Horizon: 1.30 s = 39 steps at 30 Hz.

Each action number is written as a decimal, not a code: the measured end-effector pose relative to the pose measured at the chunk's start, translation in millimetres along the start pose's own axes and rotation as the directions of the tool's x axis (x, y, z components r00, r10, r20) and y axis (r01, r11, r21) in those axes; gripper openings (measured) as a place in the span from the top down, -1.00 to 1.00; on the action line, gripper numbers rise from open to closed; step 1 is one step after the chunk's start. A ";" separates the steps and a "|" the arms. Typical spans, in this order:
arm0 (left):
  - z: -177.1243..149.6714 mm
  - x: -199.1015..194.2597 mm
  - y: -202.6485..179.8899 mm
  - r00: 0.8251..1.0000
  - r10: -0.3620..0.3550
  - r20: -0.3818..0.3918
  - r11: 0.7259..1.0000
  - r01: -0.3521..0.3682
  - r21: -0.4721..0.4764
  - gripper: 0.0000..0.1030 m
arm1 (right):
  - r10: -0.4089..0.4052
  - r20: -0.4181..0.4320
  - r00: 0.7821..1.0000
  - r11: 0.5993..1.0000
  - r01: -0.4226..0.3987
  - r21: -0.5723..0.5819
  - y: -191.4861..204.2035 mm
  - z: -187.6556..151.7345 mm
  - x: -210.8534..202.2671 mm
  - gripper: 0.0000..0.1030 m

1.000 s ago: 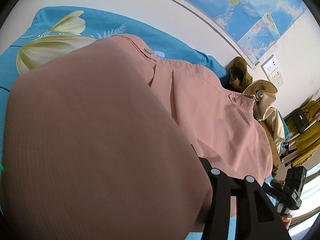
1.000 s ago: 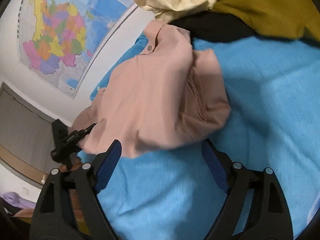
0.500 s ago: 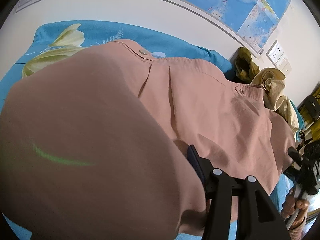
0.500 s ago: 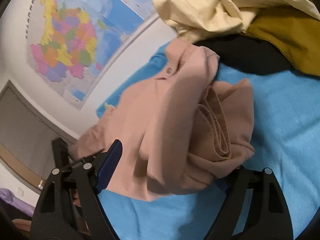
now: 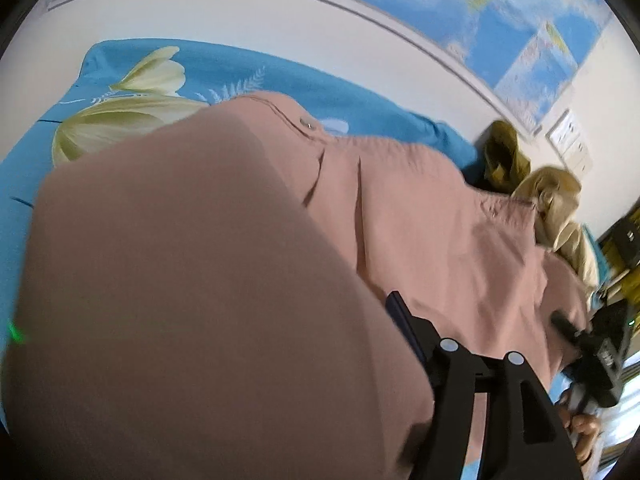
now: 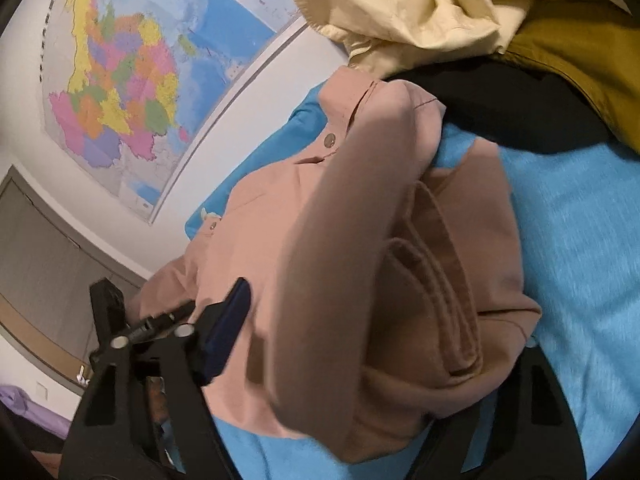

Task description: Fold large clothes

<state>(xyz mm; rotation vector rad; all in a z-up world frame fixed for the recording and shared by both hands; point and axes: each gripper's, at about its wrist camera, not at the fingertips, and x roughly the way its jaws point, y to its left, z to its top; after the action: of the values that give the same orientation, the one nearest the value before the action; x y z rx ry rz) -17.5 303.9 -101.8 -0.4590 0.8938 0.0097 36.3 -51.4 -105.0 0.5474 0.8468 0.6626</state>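
A large pink shirt (image 5: 420, 220) with snap buttons lies on the blue bed sheet (image 5: 248, 76). Its folded hem fills the left of the left wrist view, draped over my left gripper (image 5: 360, 344); only the right finger (image 5: 404, 324) shows, so its grip is hidden. In the right wrist view the shirt (image 6: 360, 240) is bunched in thick folds between the fingers of my right gripper (image 6: 372, 344), which closes on the folded edge. The left gripper shows there at the left (image 6: 152, 320).
A pile of cream (image 6: 420, 8), mustard (image 6: 580, 52) and black (image 6: 500, 104) clothes lies beyond the shirt's collar. A wall map (image 6: 132, 72) hangs behind the bed. A flower print (image 5: 132, 116) marks the sheet at the far left.
My right gripper moved forward onto the shirt's folded edge and narrowed around it. The shirt bunched up and lifted between the fingers. The left gripper kept its hold of the hem.
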 end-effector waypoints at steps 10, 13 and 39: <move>2.6 8.7 -8.7 0.998 0.068 -0.010 0.996 -0.068 0.061 -0.19 | -0.004 -0.010 1.000 1.000 0.004 -0.003 4.8 5.3 16.6 -0.27; 2.3 8.1 -10.4 0.995 0.096 -0.012 0.993 -0.095 0.065 -0.02 | 0.009 -0.028 1.000 1.000 -0.009 0.011 -1.0 4.9 18.7 0.22; -0.3 -6.1 22.7 0.996 -0.066 -0.063 0.998 0.064 -0.027 -0.27 | 0.089 -0.078 0.993 0.995 -0.084 0.062 -20.9 -0.7 1.4 -0.14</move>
<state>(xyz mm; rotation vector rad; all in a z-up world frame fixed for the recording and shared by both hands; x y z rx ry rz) -26.0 325.4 -106.0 -0.5135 0.9421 -0.0538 42.9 -64.4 -120.1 0.6160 0.9242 0.7447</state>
